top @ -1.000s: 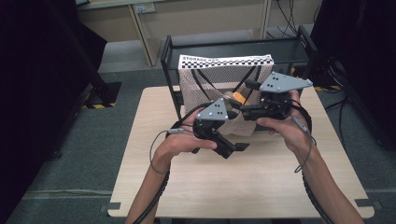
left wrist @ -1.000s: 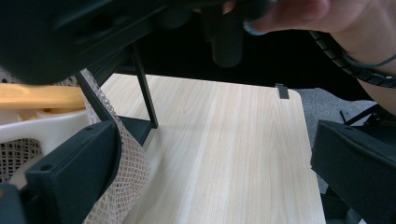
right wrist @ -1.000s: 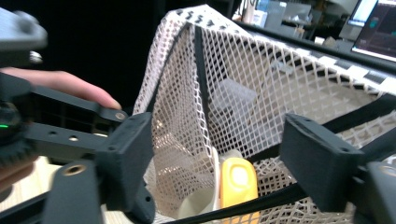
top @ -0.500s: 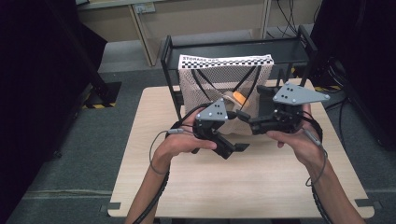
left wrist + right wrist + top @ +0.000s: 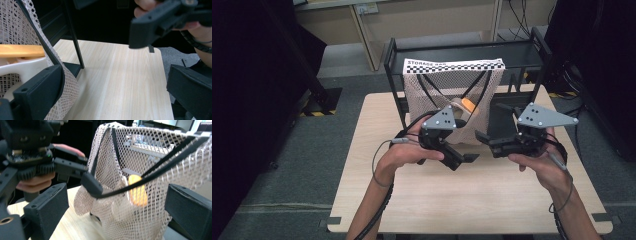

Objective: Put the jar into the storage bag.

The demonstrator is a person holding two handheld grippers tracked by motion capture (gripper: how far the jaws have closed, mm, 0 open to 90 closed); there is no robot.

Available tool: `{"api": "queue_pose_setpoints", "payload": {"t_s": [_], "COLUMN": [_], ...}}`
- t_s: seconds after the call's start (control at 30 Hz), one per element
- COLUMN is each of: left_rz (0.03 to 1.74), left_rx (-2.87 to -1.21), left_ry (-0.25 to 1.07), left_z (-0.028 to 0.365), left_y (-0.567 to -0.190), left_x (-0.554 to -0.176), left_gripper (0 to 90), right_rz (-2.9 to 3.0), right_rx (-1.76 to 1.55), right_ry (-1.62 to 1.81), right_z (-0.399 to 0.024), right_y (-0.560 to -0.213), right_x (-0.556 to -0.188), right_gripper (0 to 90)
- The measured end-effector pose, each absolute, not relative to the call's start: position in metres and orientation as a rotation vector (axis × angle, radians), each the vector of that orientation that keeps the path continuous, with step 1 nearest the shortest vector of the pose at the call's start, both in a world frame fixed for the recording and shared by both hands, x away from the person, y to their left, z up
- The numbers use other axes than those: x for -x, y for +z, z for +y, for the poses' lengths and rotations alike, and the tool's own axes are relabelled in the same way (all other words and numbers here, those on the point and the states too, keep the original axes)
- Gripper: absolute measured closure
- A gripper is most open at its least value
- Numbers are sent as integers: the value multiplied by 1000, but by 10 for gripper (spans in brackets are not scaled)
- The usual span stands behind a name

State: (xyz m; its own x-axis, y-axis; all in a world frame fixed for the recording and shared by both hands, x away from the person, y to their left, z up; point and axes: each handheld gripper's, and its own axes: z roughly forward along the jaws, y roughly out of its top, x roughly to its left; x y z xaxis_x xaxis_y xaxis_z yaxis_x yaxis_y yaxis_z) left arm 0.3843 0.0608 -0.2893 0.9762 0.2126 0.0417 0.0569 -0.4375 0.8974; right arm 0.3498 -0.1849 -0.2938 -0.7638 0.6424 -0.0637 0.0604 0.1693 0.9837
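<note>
at centre frame, the left gripper (image 5: 464, 159) and right gripper (image 5: 484, 138), jaws spread and empty, flank a hanging mesh bag (image 5: 452, 95), seemingly to reach its contents.

A mesh bag (image 5: 452, 90) hangs from a rack (image 5: 472, 50) at the table's (image 5: 472, 200) far edge, an object (image 5: 467, 104) inside it, both grippers before it.
</note>
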Motion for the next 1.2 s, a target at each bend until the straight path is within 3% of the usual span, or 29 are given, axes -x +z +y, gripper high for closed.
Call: {"api": "queue_pose_setpoints", "payload": {"t_s": [1.2], "left_rz": [195], "left_rx": [-2014], "left_ry": [184], "left_z": [59], "left_y": [-291], "left_x": [-384], "left_gripper": [1], "right_rz": [2013], "right_rx": [-731], "right_ry": [1628], "right_z": [-207], "right_y": [-378], "right_x": [-323], "right_gripper": [52]}}
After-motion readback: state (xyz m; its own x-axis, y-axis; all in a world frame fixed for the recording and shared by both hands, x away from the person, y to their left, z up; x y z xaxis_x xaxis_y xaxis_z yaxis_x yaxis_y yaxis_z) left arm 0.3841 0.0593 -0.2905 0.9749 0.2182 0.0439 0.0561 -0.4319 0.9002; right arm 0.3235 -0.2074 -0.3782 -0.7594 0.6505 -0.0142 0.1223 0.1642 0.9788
